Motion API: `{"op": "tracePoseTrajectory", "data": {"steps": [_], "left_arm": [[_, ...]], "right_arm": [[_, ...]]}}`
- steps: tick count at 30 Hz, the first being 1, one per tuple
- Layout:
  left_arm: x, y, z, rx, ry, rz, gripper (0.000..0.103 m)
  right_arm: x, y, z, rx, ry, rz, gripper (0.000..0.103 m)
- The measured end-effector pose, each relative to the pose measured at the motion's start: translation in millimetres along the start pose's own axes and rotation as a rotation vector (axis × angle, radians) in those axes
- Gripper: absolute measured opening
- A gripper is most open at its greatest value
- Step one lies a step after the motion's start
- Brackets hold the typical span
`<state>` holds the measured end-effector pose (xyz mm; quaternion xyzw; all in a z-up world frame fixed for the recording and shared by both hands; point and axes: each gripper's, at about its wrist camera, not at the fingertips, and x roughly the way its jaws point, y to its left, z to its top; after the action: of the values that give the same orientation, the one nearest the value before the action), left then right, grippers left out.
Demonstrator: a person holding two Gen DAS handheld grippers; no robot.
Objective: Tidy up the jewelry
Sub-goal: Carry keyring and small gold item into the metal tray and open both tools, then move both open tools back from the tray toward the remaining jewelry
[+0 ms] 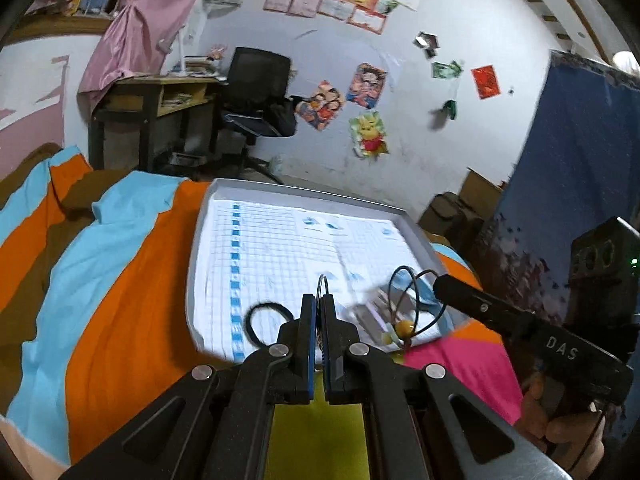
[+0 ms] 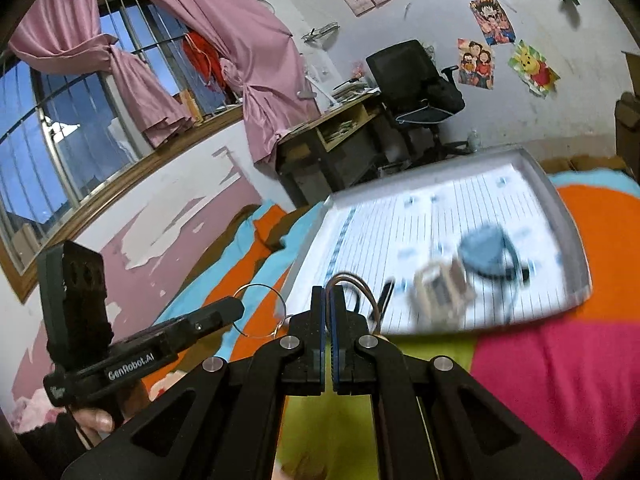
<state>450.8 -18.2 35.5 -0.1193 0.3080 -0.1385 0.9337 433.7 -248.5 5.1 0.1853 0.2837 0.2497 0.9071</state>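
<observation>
My left gripper [image 1: 319,300] is shut on a thin metal bangle [image 1: 323,280], seen edge-on above the near edge of a white tray [image 1: 304,190]. In the right wrist view the same bangle [image 2: 259,285] shows as a full ring at the left gripper's tip [image 2: 236,307]. My right gripper [image 2: 330,292] is shut on a looped cord bracelet [image 2: 360,282]. From the left wrist view, that bracelet [image 1: 416,292] hangs from the right gripper [image 1: 440,283] with a yellow bead [image 1: 404,326] at the bottom. A black hair tie [image 1: 266,320] lies on the tray's paper lining.
The tray [image 2: 568,216] rests on a striped bedspread [image 1: 120,260]. A blurred small clear box [image 2: 440,288] and a blue rounded item [image 2: 484,252] sit in it. Beyond the bed stand a desk [image 1: 160,96] and an office chair [image 1: 260,92]. A blue panel [image 1: 580,152] stands at the right.
</observation>
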Motion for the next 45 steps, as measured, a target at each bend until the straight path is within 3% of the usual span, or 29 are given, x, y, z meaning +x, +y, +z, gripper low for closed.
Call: {"op": "tracePoseTrajectory", "data": {"steps": [6,10,16,19,21,22,24,25,28,30,33,39,41,45], "left_arm": [[40.4,19.6,-2.8,-0.052,0.037,0.037,0.003],[55.8,22.5,-12.6,-0.047,0.065,0.085,0.003],[49.9,25.3,-16.6,-0.056,0.051,0.095,0.005],[41.2,26.9,-15.1,-0.061,0.037,0.113,0.019],[32.3,28.3,-15.0,-0.074,0.02,0.12,0.035],[28.4,29.0,-15.2,-0.079,0.011,0.12,0.04],[14.8,28.8,-16.3,-0.095,-0.03,0.152,0.072],[8.3,28.5,-17.3,-0.103,-0.054,0.164,0.076],[-10.3,25.3,-17.6,-0.101,-0.093,0.188,0.081],[-24.3,21.0,-19.0,-0.085,-0.123,0.205,0.09],[-51.0,11.2,-24.2,-0.048,-0.184,0.227,0.1],[-100.1,-6.2,-41.0,-0.009,-0.274,0.249,0.103],[-115.2,-11.1,-50.0,-0.005,-0.29,0.256,0.103],[-145.2,-23.4,-70.3,0.021,-0.32,0.264,0.103]], "right_arm": [[48.9,-10.5,23.9,0.009,0.025,-0.024,0.003],[75.9,-18.4,13.7,0.009,0.078,-0.061,0.003],[86.5,-20.0,-1.7,-0.027,0.126,-0.116,0.003],[81.3,-18.5,-2.4,-0.047,0.123,-0.137,0.004],[74.9,-17.7,-0.9,-0.059,0.116,-0.153,0.006],[70.5,-17.9,-0.1,-0.066,0.11,-0.161,0.011],[62.9,-18.3,2.3,-0.074,0.098,-0.176,0.024],[56.9,-17.3,2.7,-0.077,0.087,-0.184,0.032],[41.0,-14.2,5.0,-0.09,0.065,-0.209,0.034],[30.0,-11.1,6.0,-0.096,0.049,-0.225,0.038],[4.8,-5.7,7.6,-0.098,-0.009,-0.251,0.055],[-50.1,11.0,1.3,-0.138,-0.107,-0.271,0.08],[-70.1,18.9,-4.9,-0.155,-0.137,-0.282,0.093],[-104.3,33.6,-18.2,-0.182,-0.181,-0.301,0.095]]}}
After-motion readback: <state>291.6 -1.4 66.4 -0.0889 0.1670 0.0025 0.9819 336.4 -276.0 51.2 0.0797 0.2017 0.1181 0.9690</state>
